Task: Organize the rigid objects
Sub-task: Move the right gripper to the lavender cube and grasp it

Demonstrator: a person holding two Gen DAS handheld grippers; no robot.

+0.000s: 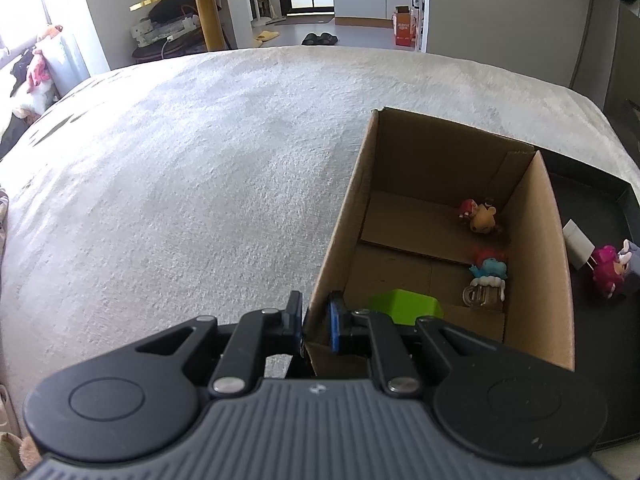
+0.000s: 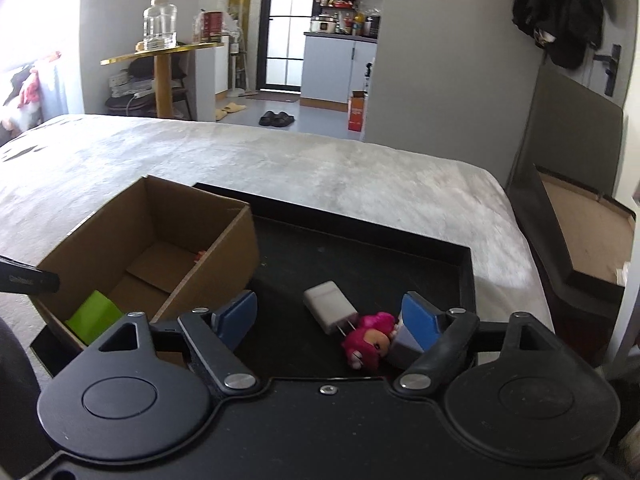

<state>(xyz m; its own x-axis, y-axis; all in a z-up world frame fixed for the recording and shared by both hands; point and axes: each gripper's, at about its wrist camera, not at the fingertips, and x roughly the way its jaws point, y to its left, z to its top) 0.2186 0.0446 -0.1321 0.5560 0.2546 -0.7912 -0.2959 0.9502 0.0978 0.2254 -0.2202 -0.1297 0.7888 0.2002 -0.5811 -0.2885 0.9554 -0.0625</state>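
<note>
An open cardboard box (image 1: 540,240) stands on the left end of a black tray (image 2: 360,256) on the bed. Inside it lie a green block (image 1: 404,306), a red-and-yellow figurine (image 1: 480,216) and a blue figurine (image 1: 490,276) on a clear mug. My left gripper (image 1: 314,318) is shut on the box's near corner wall. On the tray to the right of the box lie a white charger plug (image 2: 330,306) and a pink-haired figurine (image 2: 370,340). My right gripper (image 2: 328,314) hangs open over them, and the figurine lies right by its right finger (image 2: 418,318).
The grey bed cover (image 1: 200,180) stretches left of and beyond the box. To the right of the bed stands a dark headboard panel (image 2: 576,140) with a low box (image 2: 584,232) beside it. A gold side table (image 2: 164,76) and slippers (image 2: 276,119) are on the floor beyond.
</note>
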